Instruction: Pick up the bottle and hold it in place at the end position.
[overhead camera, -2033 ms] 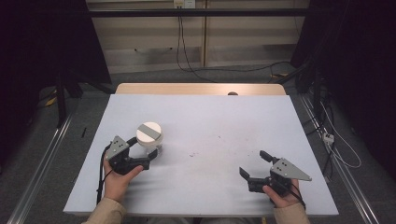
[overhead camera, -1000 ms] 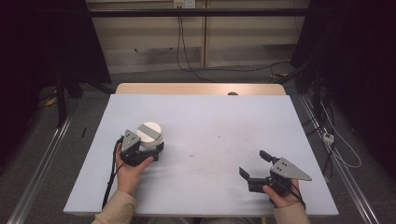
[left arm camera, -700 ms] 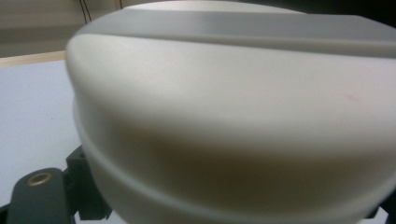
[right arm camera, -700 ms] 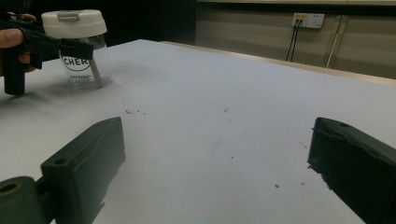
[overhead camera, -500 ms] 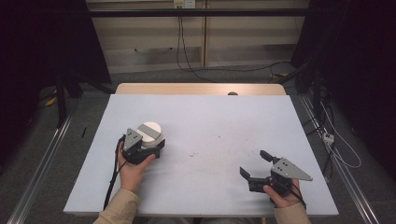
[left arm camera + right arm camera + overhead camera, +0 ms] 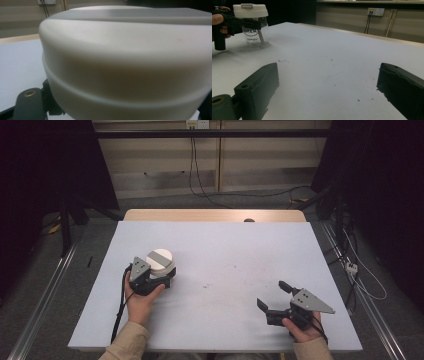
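High view, nearest first: right gripper (image 6: 272, 296) rests at the table's (image 6: 225, 245) near right, jaws spread wide, nothing between them. Left gripper (image 6: 159, 276), near left, has just been closing and now clamps the clear cup (image 6: 255, 35) with the white lid (image 6: 161, 259), which stands upright on the table. Right gripper view shows the left jaws pinching the cup just under the lid. Cup sits directly ahead of the left gripper, well apart from the right; long axis vertical. Left hand (image 6: 141, 301) is nearer; a lift looks likely next.
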`<state>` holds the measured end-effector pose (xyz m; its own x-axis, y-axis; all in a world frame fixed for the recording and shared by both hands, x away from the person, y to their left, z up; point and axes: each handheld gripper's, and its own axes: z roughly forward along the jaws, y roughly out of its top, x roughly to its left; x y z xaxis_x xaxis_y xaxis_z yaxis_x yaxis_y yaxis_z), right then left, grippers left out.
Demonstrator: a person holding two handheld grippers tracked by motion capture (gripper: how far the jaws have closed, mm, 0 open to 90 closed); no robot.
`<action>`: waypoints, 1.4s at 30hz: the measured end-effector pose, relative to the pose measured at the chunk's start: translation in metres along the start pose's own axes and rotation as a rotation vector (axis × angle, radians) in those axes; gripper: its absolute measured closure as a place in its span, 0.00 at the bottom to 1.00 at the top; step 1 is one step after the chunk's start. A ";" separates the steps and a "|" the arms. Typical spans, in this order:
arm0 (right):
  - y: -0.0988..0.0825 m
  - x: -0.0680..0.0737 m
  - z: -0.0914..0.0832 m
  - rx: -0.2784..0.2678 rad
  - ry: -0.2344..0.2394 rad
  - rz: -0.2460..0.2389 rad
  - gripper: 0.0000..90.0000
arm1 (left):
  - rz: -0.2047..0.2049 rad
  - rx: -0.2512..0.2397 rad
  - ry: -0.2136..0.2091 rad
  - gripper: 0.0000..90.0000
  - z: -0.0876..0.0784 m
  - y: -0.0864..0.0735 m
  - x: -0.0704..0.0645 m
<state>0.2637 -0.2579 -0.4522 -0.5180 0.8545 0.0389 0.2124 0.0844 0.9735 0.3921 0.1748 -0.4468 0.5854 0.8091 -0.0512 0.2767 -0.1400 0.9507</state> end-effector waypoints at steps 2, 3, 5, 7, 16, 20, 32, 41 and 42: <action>0.000 0.000 0.000 -0.001 -0.001 -0.003 0.04 | -0.008 -0.007 -0.004 0.20 0.000 0.001 0.000; 0.000 0.000 0.001 -0.002 -0.002 -0.004 0.04 | -0.010 -0.006 -0.007 0.20 0.000 0.002 0.000; 0.000 0.000 0.001 -0.001 0.000 -0.003 0.04 | -0.008 -0.004 -0.012 0.20 0.001 0.003 -0.001; 0.000 0.000 0.002 0.000 0.000 -0.003 0.04 | -0.013 -0.010 -0.015 0.20 0.003 0.005 -0.002; 0.001 0.001 0.002 -0.001 0.005 -0.005 0.04 | -0.005 -0.020 -0.046 0.20 0.022 0.014 -0.013; 0.001 0.000 0.002 -0.002 0.003 -0.006 0.04 | 0.005 -0.025 -0.061 0.20 0.028 0.017 -0.018; 0.001 0.001 0.003 -0.002 0.006 -0.005 0.04 | 0.011 -0.021 -0.093 0.20 0.044 0.021 -0.030; 0.001 0.000 0.003 -0.003 0.005 -0.004 0.04 | 0.014 -0.014 -0.107 0.20 0.056 0.025 -0.035; 0.001 0.000 0.003 -0.004 0.005 -0.004 0.04 | 0.017 -0.011 -0.112 0.20 0.058 0.025 -0.036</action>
<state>0.2665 -0.2562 -0.4522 -0.5227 0.8517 0.0360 0.2068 0.0857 0.9746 0.4222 0.1087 -0.4389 0.6717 0.7377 -0.0685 0.2582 -0.1464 0.9549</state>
